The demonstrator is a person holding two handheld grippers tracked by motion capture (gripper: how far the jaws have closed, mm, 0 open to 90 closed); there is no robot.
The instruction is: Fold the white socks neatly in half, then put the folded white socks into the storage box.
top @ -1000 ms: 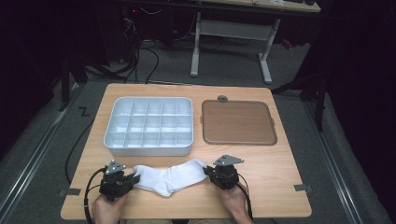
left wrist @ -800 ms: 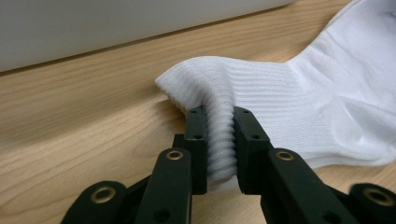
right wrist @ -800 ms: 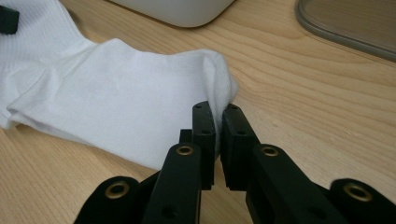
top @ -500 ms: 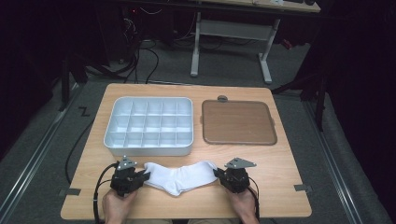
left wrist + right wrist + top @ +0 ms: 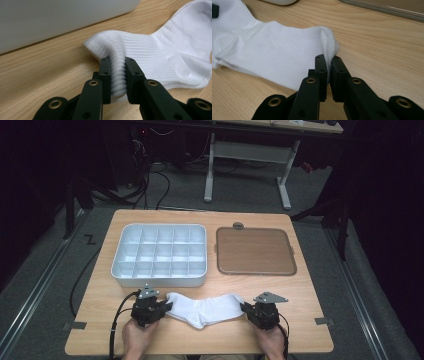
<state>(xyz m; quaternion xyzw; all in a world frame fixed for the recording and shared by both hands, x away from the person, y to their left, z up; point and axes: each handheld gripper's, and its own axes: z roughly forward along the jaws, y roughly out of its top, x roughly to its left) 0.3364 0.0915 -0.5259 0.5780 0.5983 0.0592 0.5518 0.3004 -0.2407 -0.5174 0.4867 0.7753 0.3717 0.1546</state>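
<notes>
A white sock lies stretched across the wooden table near its front edge. My left gripper is shut on the sock's ribbed cuff, the fabric bunched between its black jaws. My right gripper is shut on the sock's toe end, which is pinched thin between its jaws. The sock's heel sags toward the table's front edge between the two grippers. A hand holds each gripper from the bottom of the high view.
A white tray divided into several compartments stands behind the sock on the left. To its right a brown flat lid or mat with a grey rim lies. Bare wood shows at the table's right side.
Both grippers have moved to the right along the table's front edge, carrying the sock with them. The sock now lies flatter and more stretched between them.
</notes>
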